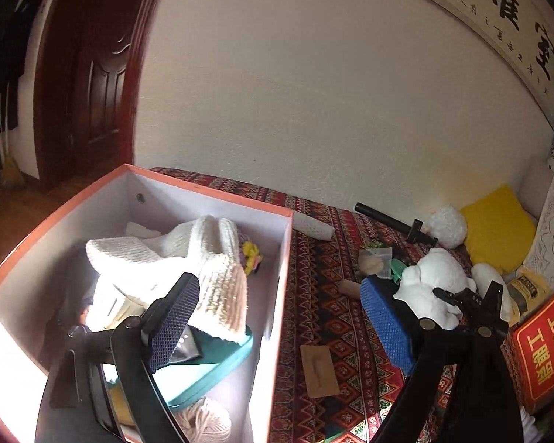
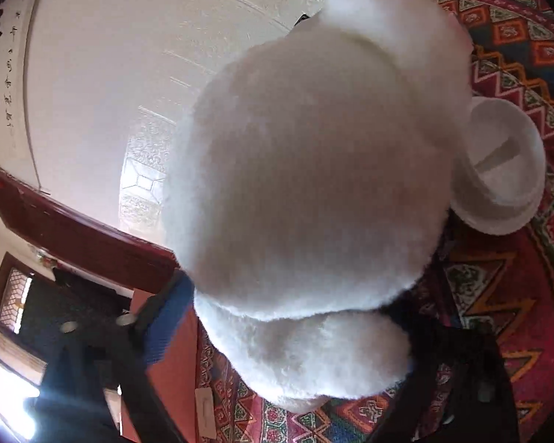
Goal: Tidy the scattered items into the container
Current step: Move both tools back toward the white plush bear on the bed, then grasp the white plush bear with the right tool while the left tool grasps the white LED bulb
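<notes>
Left tongs (image 1: 277, 317): spread wide and empty, one blue ribbed pad over the box, the other over the patterned cloth.
Right tongs (image 2: 295, 347): a fluffy white plush toy (image 2: 314, 184) fills the space between them and hides most of the view; whether the pads press on it I cannot tell.
Container: an orange-rimmed white cardboard box (image 1: 218, 193), open-topped, on the left end of the bed. Inside lie a cream knitted hat (image 1: 188, 258), a teal tray (image 1: 218, 365) and a ball of cream string (image 1: 207, 421).
Task item: in the left view the white plush toy (image 1: 432, 280) lies on the red patterned bedspread (image 1: 336, 317), well right of the box, with the right tongs (image 1: 465, 297) at it.
Doing this step well: judged from here, close firmly on the toy's body, since soft pile compresses and slips; lift clear before crossing to the box.
In the way: the box's near wall stands between toy and interior, so the toy must pass over its rim.
Other things: a black rod (image 1: 391, 221), a yellow cushion (image 1: 498, 229), a brown card (image 1: 319, 371), a small clear bag (image 1: 375, 258), a red printed carton (image 1: 546, 347), a white foam cup (image 2: 502, 162).
</notes>
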`<move>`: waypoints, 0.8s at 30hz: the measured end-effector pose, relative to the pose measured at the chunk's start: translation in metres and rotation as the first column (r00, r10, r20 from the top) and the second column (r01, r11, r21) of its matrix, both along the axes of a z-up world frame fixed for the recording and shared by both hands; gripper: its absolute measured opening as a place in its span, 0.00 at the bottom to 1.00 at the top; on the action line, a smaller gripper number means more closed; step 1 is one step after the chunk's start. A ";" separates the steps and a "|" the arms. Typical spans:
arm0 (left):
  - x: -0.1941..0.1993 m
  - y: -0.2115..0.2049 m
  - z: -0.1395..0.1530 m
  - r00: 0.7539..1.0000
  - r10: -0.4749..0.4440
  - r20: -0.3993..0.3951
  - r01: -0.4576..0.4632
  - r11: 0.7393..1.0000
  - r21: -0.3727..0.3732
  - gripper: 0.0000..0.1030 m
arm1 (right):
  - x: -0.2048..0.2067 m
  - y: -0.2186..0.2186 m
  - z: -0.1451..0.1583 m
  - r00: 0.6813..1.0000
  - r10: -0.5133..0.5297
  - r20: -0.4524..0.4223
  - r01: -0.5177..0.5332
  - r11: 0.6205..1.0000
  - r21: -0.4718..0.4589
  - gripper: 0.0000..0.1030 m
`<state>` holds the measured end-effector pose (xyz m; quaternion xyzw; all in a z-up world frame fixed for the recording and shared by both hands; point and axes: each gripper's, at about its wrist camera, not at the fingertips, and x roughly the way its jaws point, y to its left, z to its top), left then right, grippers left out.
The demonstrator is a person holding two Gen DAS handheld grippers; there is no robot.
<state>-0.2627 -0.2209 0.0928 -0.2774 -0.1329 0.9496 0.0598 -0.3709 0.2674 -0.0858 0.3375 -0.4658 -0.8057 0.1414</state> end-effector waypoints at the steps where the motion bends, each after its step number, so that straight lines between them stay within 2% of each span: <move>1: -0.001 -0.005 -0.001 1.000 0.013 0.005 -0.013 1.000 0.011 0.87 | 0.001 0.003 -0.002 1.000 -0.001 0.008 0.001 0.999 -0.034 0.66; 5: -0.005 -0.010 -0.004 1.000 0.016 0.016 -0.017 0.999 0.049 0.87 | 0.013 0.015 0.005 0.999 -0.042 0.010 0.043 0.996 -0.079 0.62; 7: -0.005 0.002 -0.002 1.000 -0.011 0.007 0.010 0.999 0.031 0.87 | 0.023 0.025 0.009 0.998 -0.069 -0.002 0.068 0.986 -0.154 0.62; 11: -0.007 0.059 -0.003 0.993 -0.121 -0.001 0.120 0.988 -0.101 0.89 | 0.052 0.049 0.027 0.987 -0.142 -0.074 0.107 0.928 -0.356 0.61; 12: -0.009 0.079 -0.007 0.990 -0.143 0.002 0.142 0.980 -0.141 0.97 | 0.059 0.055 0.036 0.983 -0.158 -0.098 0.108 0.914 -0.392 0.61; 13: -0.011 0.099 -0.011 0.987 -0.160 0.004 0.158 0.973 -0.170 1.00 | 0.065 0.061 0.047 0.977 -0.170 -0.126 0.103 0.903 -0.416 0.61; 15: -0.024 0.139 -0.028 0.977 -0.211 0.036 0.214 0.959 -0.186 1.00 | 0.074 0.071 0.072 0.961 -0.188 -0.201 0.085 0.898 -0.432 0.61; 18: -0.060 0.195 -0.061 0.944 -0.304 0.124 0.324 0.924 -0.205 1.00 | 0.092 0.080 0.108 0.927 -0.204 -0.315 0.073 0.921 -0.382 0.61; 20: -0.089 0.227 -0.086 0.921 -0.343 0.188 0.384 0.884 -0.267 1.00 | 0.102 0.086 0.122 0.910 -0.216 -0.354 0.082 0.931 -0.357 0.62; 24: -0.141 0.260 -0.135 0.879 -0.338 0.336 0.456 0.801 -0.387 1.00 | 0.102 0.094 0.127 0.892 -0.230 -0.390 0.056 0.910 -0.410 0.62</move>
